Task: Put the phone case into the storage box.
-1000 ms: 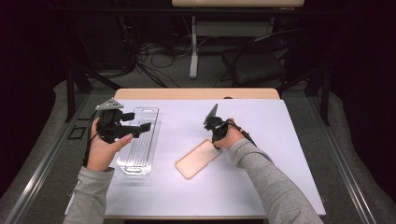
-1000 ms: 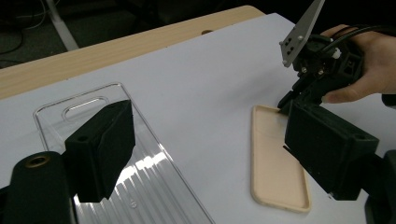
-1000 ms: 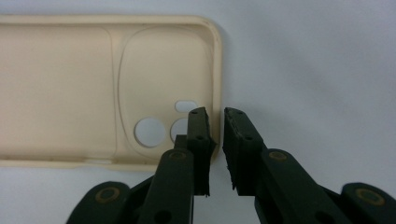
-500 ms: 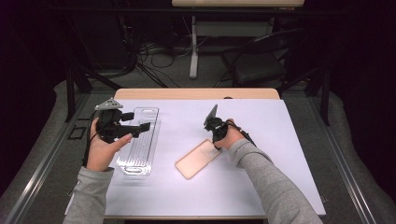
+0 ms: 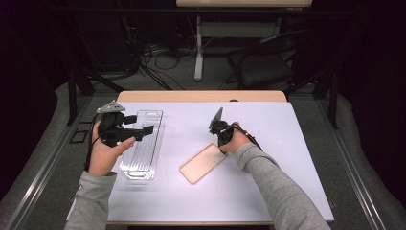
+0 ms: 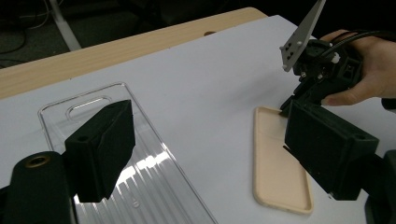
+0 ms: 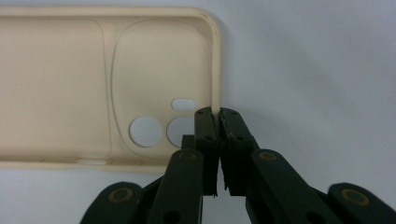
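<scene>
A beige phone case [image 5: 203, 163] lies hollow side up on the white table top, its camera holes [image 7: 145, 130] near my right gripper. My right gripper [image 7: 219, 114] points down at the case's end and its jaws have just been closing; they now pinch the case's thin side rim [image 7: 216, 70]. A clear ribbed plastic tray [image 5: 141, 153] lies at the left. My left gripper [image 5: 148, 129] hovers over that tray with its jaws [image 6: 210, 154] wide apart and nothing between them. The left gripper view also shows the case [image 6: 280, 172] and the right gripper [image 6: 287, 105].
A white sheet [image 5: 191, 201] covers the table, and a strip of bare wood [image 5: 201, 96] runs along its far edge. Behind the table stand a dark chair [image 5: 261, 72], a white post [image 5: 198, 48] and loose cables on the floor.
Both hands stay where they were. The tray and the case have not shifted.
</scene>
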